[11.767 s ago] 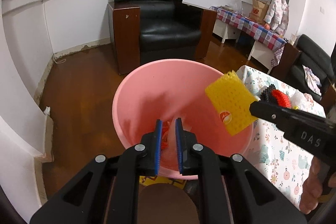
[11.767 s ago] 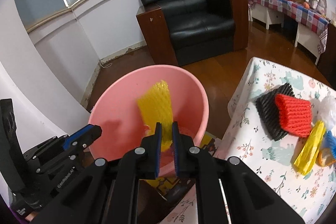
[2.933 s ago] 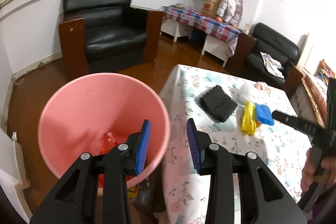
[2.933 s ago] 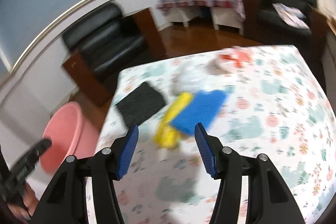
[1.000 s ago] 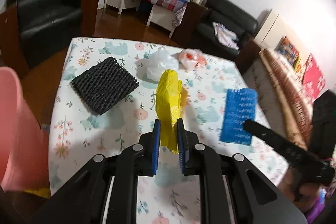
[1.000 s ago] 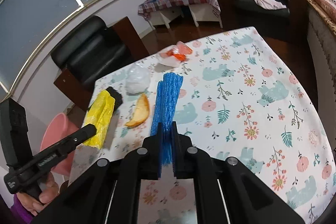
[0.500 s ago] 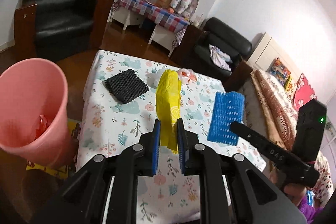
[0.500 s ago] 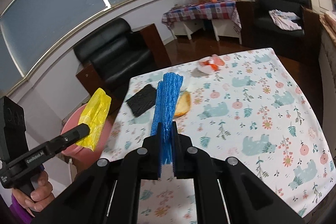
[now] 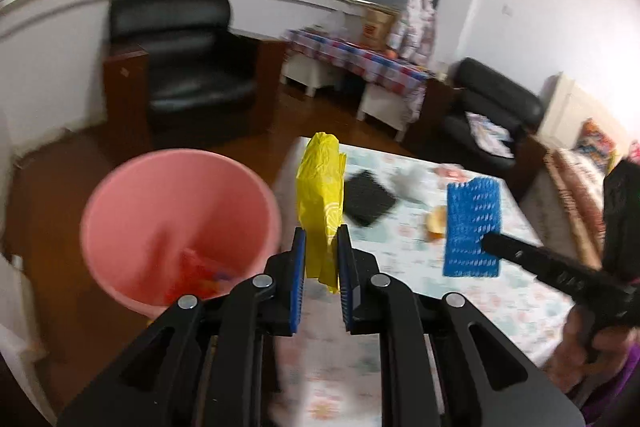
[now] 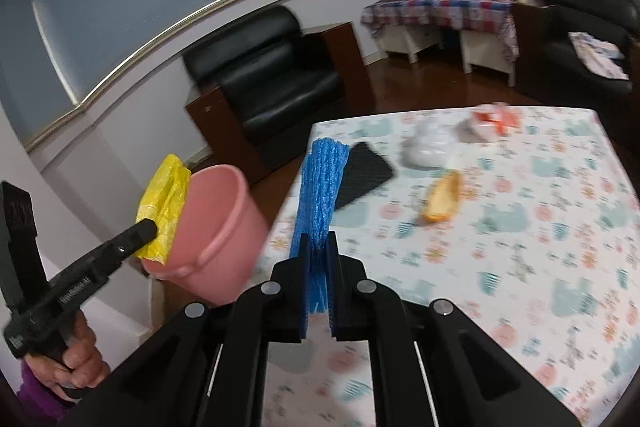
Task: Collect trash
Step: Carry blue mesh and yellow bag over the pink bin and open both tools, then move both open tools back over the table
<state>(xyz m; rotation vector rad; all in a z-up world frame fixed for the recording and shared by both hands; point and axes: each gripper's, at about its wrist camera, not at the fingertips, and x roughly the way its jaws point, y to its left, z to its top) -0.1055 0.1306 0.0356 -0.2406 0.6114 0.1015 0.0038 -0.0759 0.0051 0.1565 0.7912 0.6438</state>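
Yellow crinkled plastic bag [image 9: 322, 203] stands long axis upright at frame centre, its lower end clamped between the left gripper [image 9: 322, 259] pads, just right of the round pink plastic bucket [image 9: 176, 223] rim. Blue foam mesh sleeve [image 10: 322, 203], also upright, is pinched in the right gripper [image 10: 319, 267] above the near left edge of the floral-cloth table [image 10: 520, 227]. Black mesh pad [image 10: 362, 175] lies flat just behind it. Wooden floor shows behind the bucket, upper left.

A black armchair [image 9: 184, 67] stands near a checkered-cloth side table [image 9: 356, 61].
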